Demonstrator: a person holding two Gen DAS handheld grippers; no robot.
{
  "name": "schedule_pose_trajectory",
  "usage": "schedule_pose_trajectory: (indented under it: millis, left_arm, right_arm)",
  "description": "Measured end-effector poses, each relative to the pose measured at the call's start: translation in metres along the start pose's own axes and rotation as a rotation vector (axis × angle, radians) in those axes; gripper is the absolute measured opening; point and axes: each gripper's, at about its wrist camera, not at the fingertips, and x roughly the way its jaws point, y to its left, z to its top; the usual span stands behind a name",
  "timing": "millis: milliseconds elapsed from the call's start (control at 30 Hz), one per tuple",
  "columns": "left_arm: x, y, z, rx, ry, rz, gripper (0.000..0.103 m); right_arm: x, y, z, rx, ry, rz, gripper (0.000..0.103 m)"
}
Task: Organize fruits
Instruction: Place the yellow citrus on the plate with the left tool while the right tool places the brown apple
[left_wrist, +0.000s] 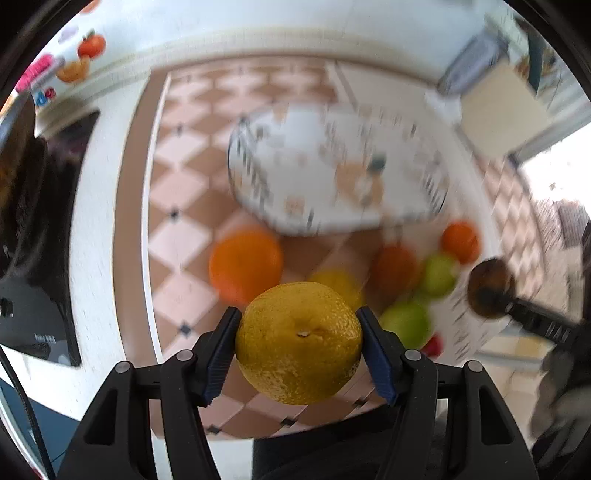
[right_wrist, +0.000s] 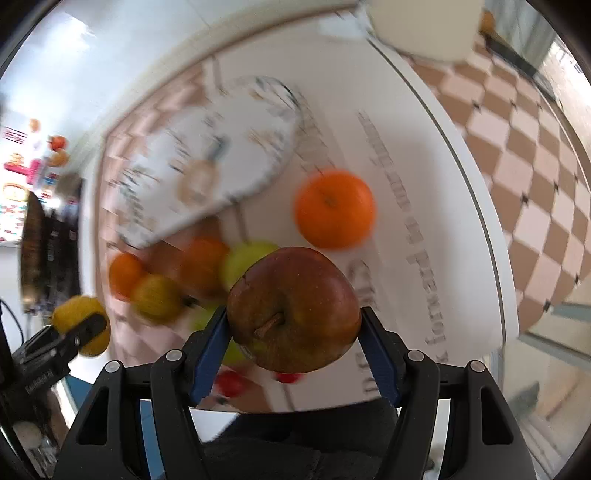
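Both jaws grip fruit: lemon (left_wrist: 298, 342) left, apple (right_wrist: 293, 309) right, above the table (right_wrist: 424, 155).

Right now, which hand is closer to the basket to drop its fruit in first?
Probably left. The left gripper holds the yellow fruit with the basket straight ahead. The right gripper holds the red apple, basket off to its upper left.
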Motion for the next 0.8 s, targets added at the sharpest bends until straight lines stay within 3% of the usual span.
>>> schedule_pose_trajectory:
  millis: [100, 200, 400, 533, 800]
  left_arm:
    - [-0.011, -0.004, 0.043, -0.032, -0.039, -0.021, 0.061]
    - [0.003, -0.009, 0.085, -0.079, -0.05, -0.032, 0.061]
    - [0.058, 0.002, 0.149, -0.211, 0.04, -0.061, 0.061]
    - [0.096, 0.011, 0.17, -0.316, 0.11, -0.122, 0.061]
    - [0.133, 0.006, 0.181, -0.377, 0.17, -0.152, 0.061]
  right_arm:
    - [-0.007, 0.022, 0.026, -0.05, -0.031, 0.031, 0.071]
    - [0.008, 0.046, 0.065, -0.093, -0.043, 0.04, 0.071]
    - [0.055, 0.086, 0.126, -0.225, -0.021, 0.016, 0.071]
    - [0.086, 0.096, 0.155, -0.278, 0.013, -0.001, 0.071]
    - [0.113, 0.096, 0.176, -0.339, 0.051, -0.011, 0.071]
